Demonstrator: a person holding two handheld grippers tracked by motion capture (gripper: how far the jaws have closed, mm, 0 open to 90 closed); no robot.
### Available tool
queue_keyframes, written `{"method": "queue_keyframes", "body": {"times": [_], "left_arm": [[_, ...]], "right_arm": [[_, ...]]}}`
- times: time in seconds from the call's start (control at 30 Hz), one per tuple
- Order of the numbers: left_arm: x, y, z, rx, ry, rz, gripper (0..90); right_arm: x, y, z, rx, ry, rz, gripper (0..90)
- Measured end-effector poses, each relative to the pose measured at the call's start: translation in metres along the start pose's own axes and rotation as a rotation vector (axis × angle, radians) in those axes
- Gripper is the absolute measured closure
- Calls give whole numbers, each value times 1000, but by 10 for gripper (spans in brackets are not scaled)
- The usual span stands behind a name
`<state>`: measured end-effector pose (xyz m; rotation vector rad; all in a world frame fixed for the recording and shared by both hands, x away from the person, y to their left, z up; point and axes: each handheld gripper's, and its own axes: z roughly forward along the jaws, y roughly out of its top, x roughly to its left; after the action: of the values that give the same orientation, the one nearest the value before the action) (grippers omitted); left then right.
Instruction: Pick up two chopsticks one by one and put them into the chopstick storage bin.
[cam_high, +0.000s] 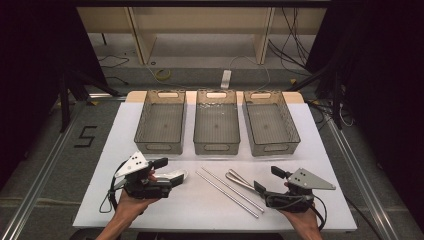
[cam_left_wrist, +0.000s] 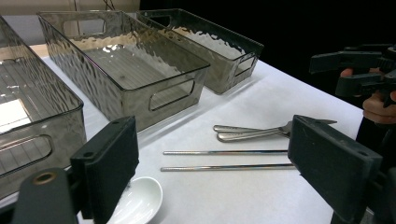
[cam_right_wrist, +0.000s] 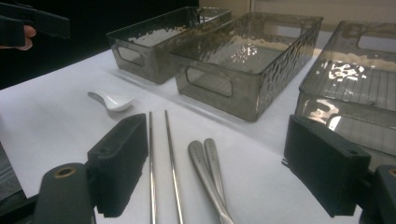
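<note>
A white ceramic spoon (cam_high: 175, 176) lies on the white mat just in front of my left gripper (cam_high: 169, 173), which stands open and grips nothing. In the left gripper view the spoon (cam_left_wrist: 137, 200) rests by the left pad (cam_left_wrist: 109, 168). Two metal chopsticks (cam_high: 230, 190) lie side by side in the middle, with two metal utensil handles (cam_high: 240, 179) to their right. My right gripper (cam_high: 265, 178) is open and points left at the handles (cam_right_wrist: 208, 168) and chopsticks (cam_right_wrist: 163, 154). Nothing sits between its pads (cam_right_wrist: 322, 163).
Three clear grey bins stand in a row at the back of the mat: left (cam_high: 155, 146), middle (cam_high: 216, 147), right (cam_high: 272, 148). The white mat (cam_high: 100, 200) ends close to both hands. Beyond the table's far edge, cables lie on the floor (cam_high: 162, 75).
</note>
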<state>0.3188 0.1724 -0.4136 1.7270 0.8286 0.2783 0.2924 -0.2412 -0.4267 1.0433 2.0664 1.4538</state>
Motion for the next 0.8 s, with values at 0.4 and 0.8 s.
{"method": "queue_keyframes", "body": {"times": [0.4,0.8], "left_arm": [[0,0,-1,-2,0,6,157],[1,0,-1,-8,13,4,156]], "right_arm": [[1,7,4,50,12,-8,242],[6,47,31,377,30,-174,270]]}}
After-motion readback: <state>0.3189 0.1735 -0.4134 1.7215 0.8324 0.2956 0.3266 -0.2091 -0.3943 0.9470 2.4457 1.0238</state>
